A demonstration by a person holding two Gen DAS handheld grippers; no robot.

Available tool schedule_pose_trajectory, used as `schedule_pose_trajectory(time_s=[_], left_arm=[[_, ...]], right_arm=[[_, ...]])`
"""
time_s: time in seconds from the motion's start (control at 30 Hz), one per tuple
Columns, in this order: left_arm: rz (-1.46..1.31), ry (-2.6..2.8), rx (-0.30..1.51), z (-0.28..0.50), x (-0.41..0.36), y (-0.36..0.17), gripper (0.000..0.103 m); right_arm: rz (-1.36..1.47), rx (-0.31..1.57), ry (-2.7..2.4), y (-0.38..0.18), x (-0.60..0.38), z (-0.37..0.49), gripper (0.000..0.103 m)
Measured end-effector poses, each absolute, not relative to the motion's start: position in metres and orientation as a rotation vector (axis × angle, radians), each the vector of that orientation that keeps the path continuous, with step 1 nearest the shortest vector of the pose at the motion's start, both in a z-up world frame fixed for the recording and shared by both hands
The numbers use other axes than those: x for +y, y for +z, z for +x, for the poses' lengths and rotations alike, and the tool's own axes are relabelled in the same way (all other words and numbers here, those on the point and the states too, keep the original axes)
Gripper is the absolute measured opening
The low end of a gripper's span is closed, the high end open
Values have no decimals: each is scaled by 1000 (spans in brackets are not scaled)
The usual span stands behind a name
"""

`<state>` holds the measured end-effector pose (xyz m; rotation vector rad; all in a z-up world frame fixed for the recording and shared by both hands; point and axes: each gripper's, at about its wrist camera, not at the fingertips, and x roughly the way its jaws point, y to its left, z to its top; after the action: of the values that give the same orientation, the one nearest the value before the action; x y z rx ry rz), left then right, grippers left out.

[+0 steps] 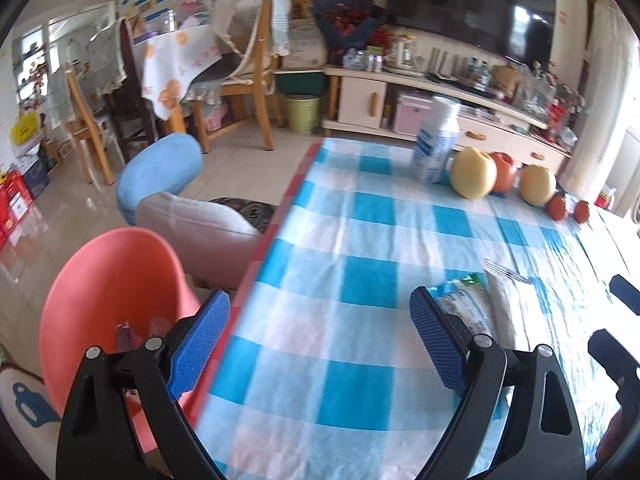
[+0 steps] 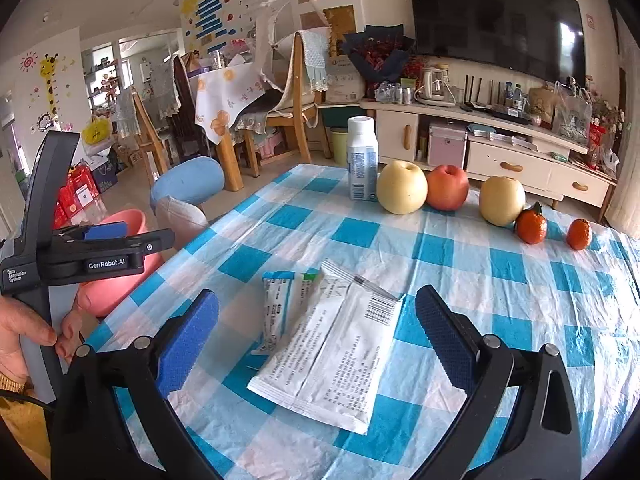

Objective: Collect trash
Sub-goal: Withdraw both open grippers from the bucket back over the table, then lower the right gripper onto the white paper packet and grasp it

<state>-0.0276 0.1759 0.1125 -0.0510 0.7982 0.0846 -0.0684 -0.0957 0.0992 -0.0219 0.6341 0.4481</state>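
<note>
While both tools gape, white wrapper between right tool fingers.

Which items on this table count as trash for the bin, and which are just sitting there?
For the job:
white wrapper
blue-and-white wrapper
pink bin

Lying about:
white bottle, upright, cap on, maybe not empty
two yellow pears
red apple
two tangerines

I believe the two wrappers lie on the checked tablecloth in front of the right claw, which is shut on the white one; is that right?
Not quite: the right claw is open and holds nothing, as the right wrist view shows. The white wrapper and the blue wrapper do lie on the checked tablecloth in front of it.
</note>
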Motion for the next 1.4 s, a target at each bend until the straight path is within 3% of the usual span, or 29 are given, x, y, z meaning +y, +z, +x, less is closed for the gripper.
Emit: schedule_pose_trajectory(time_s=[0.57,0.87,1.4], left_arm=[[-87,-152,890,-18,114,88,91],[-165,-134,921,-11,124,81,91],[-245,-76,916,-1,144,78,91]], right_arm=[[161,753,404,80,-163,-47,99],[254,877,469,52,-138,-32,99],[256,922,489,26,-115,-13,99]])
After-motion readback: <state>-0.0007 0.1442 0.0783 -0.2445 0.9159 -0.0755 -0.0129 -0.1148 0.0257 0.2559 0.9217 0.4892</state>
